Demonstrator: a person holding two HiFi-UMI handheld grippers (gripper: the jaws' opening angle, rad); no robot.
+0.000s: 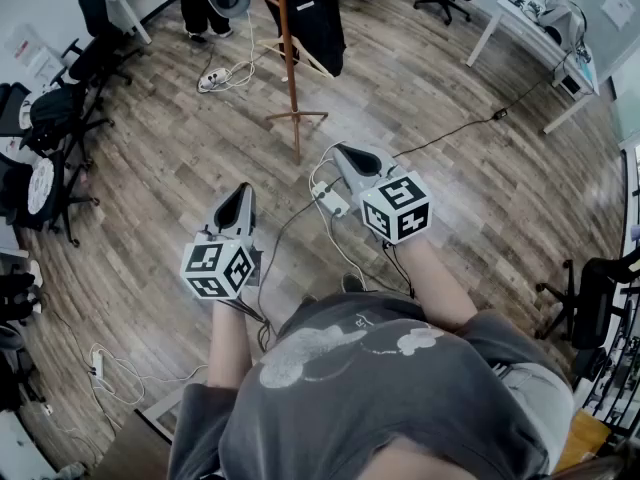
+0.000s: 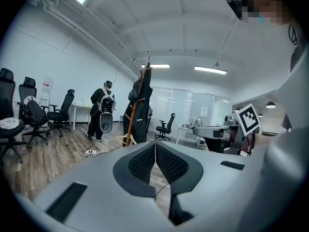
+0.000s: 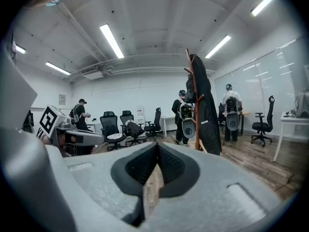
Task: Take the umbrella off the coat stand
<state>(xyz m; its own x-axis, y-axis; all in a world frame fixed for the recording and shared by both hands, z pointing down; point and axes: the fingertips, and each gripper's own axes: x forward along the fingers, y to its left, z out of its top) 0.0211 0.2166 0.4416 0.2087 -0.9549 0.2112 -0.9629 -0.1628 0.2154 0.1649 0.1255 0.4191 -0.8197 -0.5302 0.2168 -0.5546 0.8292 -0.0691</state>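
A wooden coat stand (image 1: 291,63) rises from the plank floor ahead of me, with a long black garment (image 1: 312,8) hanging on it. A pale thin rod (image 1: 300,43) slants across the stand. I cannot make out an umbrella for certain in any view. My left gripper (image 1: 243,190) is held low at the left, shut and empty, well short of the stand. My right gripper (image 1: 341,152) is further forward, closer to the stand's feet, also shut with nothing in it. The stand (image 2: 137,105) shows beyond the shut left gripper (image 2: 155,144). It also rises (image 3: 195,100) beyond the right gripper (image 3: 157,146).
A white power strip (image 1: 331,200) and trailing cables lie on the floor between the grippers. Another strip (image 1: 213,78) lies left of the stand. Office chairs (image 1: 60,118) line the left side, and white desks (image 1: 545,28) stand at the back right. A person (image 2: 103,111) stands beyond the coat stand.
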